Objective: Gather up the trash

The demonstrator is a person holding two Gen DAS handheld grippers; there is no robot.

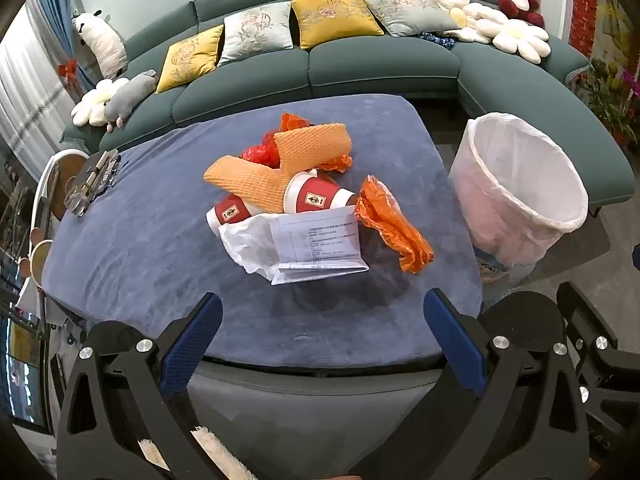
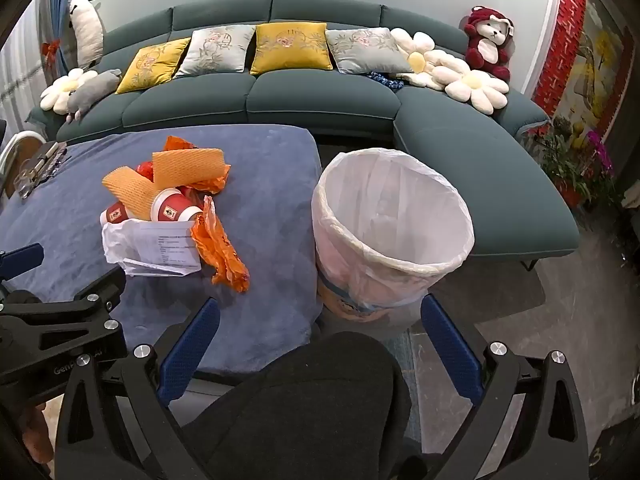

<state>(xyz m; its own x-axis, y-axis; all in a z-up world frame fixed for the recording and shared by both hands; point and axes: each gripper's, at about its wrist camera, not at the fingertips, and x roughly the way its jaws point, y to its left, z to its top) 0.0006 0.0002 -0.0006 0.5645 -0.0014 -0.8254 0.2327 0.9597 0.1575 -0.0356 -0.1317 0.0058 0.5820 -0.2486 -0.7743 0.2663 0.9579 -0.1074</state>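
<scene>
Orange plastic wrapper (image 1: 394, 227) lies lengthwise, pointing toward near-right table (image 1: 140, 240) corner.

Both views look steeply down toward sofa (image 1: 360, 68); left over surface (image 1: 160, 248); right nearer bin (image 2: 392, 220); trash pile (image 2: 168, 216) shared.

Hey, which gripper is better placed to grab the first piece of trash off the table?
Probably the left gripper. It is open and points straight at the pile, with the printed paper just ahead of its fingers. The right gripper, also open, faces the bin, with the pile off to its left.
</scene>
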